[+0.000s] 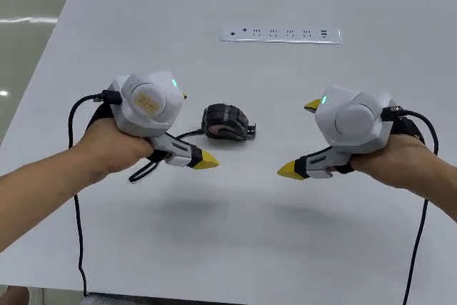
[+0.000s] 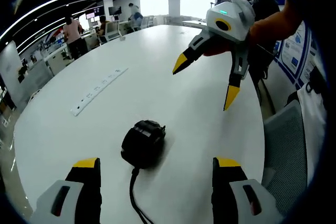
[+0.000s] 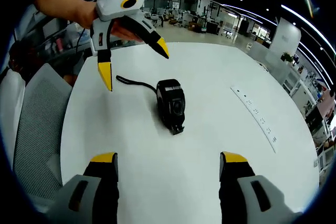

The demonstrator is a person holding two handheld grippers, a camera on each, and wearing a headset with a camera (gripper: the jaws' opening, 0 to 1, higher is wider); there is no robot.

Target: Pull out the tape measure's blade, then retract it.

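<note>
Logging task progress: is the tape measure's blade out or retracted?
Retracted. The tape measure shows only its hook at the case mouth; no blade lies on the table.

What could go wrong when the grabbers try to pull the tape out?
The tape measure lies loose on the white table with the left gripper and right gripper open, so pulling its blade without holding the case might just drag it along. The blade hook is small, so a jaw could slip off it. Its black strap lies by the left gripper and might snag.
</note>
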